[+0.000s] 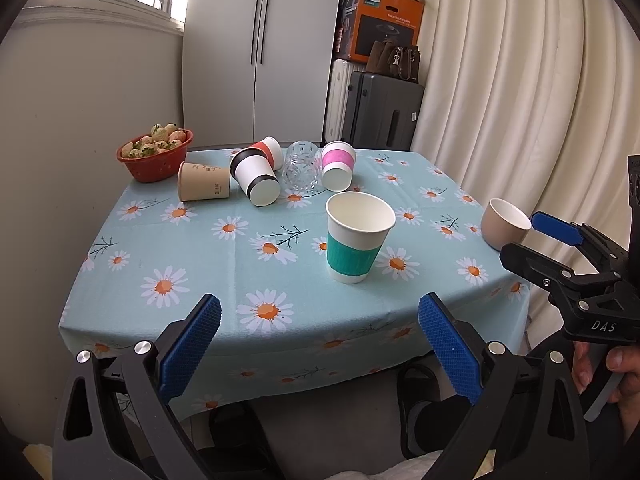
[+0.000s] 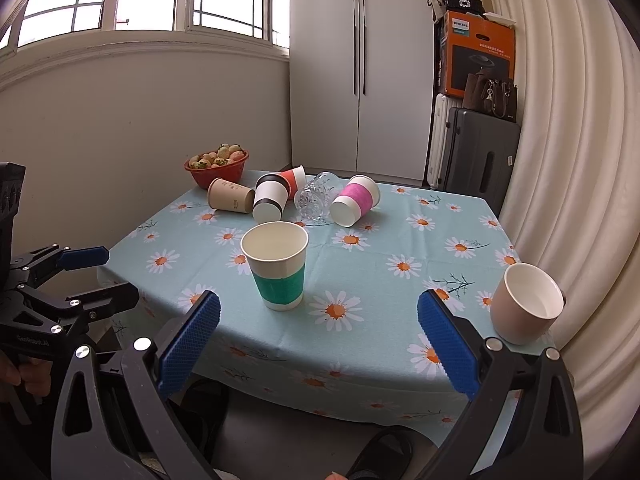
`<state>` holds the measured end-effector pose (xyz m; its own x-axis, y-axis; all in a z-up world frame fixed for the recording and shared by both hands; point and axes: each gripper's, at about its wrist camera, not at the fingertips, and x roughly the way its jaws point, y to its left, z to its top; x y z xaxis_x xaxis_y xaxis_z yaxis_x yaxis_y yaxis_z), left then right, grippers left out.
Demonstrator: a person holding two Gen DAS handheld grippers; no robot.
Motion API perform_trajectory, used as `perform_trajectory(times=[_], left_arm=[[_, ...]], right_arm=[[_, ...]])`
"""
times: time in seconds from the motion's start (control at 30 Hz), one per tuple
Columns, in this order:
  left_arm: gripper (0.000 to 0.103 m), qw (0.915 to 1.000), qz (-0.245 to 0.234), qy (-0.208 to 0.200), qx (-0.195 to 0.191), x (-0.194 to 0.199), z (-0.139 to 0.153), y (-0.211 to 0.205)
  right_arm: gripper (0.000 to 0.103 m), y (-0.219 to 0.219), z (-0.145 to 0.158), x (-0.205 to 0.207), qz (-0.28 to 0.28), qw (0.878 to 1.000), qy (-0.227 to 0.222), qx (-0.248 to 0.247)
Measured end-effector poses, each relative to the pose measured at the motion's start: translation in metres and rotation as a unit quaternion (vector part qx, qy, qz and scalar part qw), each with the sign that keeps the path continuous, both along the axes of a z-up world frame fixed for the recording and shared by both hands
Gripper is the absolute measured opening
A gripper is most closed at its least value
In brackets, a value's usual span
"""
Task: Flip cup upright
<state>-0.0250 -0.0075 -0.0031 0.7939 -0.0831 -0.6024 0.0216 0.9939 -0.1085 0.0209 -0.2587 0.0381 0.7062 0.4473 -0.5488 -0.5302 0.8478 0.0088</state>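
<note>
A white paper cup with a teal sleeve (image 1: 358,237) (image 2: 277,265) stands upright near the table's front. A beige cup (image 1: 505,227) (image 2: 525,303) stands upright at the front right corner. At the back, several cups lie on their sides: a tan cup (image 1: 204,181) (image 2: 231,196), a black-banded white cup (image 1: 256,178) (image 2: 269,197), a red-sleeved cup (image 1: 267,150) (image 2: 294,179), a clear glass (image 1: 301,166) (image 2: 317,199) and a pink-sleeved cup (image 1: 338,166) (image 2: 355,200). My left gripper (image 1: 319,346) is open and empty before the table's front edge. My right gripper (image 2: 318,344) is open and empty, also short of the teal cup.
A red basket of strawberries (image 1: 156,154) (image 2: 218,166) sits at the table's back left corner. The daisy tablecloth (image 1: 200,264) covers the table. A wall is at the left, curtains (image 1: 520,80) at the right, and suitcases (image 1: 380,116) and a wardrobe stand behind.
</note>
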Motion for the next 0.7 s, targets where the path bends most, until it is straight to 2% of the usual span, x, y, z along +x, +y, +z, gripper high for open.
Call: perform_trajectory(times=[0.7], left_arm=[[0.097, 1.0000, 0.000, 0.001, -0.001, 0.0001, -0.0022, 0.0000]], right_arm=[[0.098, -0.0004, -0.0008, -0.0003, 0.000, 1.000, -0.001, -0.003]])
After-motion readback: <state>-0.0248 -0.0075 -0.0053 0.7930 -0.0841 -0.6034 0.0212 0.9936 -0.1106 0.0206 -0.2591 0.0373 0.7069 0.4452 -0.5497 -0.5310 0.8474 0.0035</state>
